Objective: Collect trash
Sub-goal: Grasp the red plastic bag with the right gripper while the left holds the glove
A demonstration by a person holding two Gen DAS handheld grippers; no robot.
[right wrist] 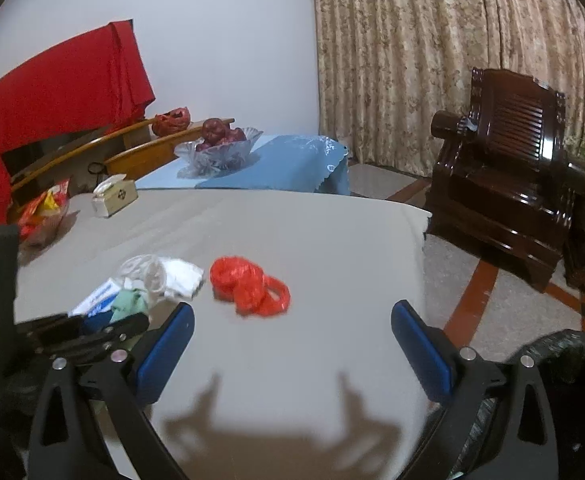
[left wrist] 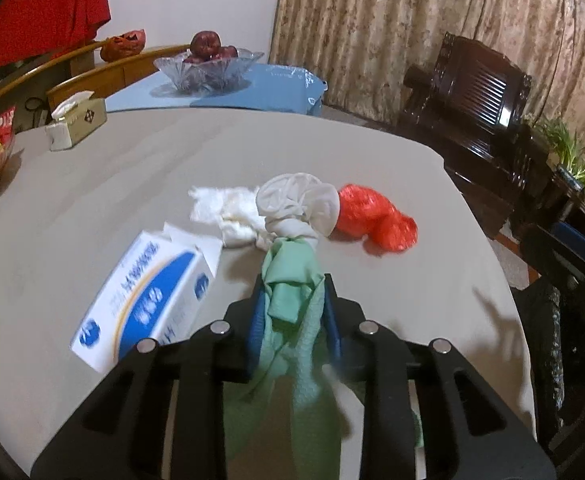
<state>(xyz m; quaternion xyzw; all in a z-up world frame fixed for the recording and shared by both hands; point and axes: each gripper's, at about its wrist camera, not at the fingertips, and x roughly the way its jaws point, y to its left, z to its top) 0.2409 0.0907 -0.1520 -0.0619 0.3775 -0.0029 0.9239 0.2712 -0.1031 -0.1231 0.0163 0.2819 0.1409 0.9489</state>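
Trash is mostly uncollected: tissue, box and red bag lie on my bench. Left tongs pinch green cloth; right tongs gape wide, empty.

Matt grey cloth over tabletop. Green rag waffle-textured; red bag crinkly glossy plastic; box smooth cardboard; armchair lacquered dark wood; bowl cut glass.
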